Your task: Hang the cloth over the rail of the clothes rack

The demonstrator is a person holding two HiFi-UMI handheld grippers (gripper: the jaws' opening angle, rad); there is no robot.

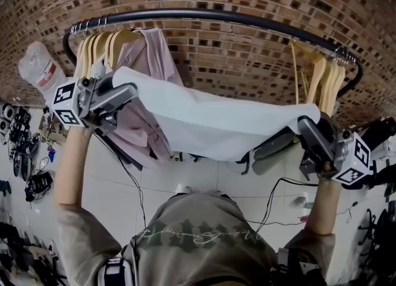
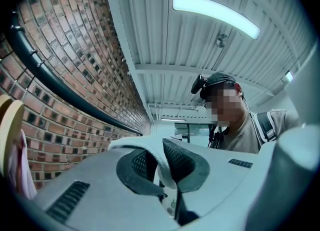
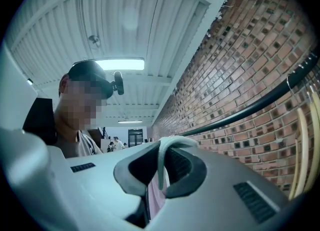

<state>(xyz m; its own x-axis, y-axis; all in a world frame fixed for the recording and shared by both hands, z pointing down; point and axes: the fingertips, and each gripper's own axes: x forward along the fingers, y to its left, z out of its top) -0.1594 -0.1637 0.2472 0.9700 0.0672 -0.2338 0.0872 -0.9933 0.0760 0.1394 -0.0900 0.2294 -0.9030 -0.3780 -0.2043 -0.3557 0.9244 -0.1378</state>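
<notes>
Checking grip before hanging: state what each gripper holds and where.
The white cloth: left gripper pinches its left end, right gripper its right end.

The head camera sits on the person and looks steeply down and forward; the rail [image 1: 210,15] crosses near, at 12 o'clock. The camera on the left gripper [image 2: 160,161] looks upward along its jaws, with the brick wall [image 2: 75,50] at 9 o'clock. On the right gripper [image 3: 160,167] the wall is at 3 o'clock. All three views share the rail and the wall.
</notes>
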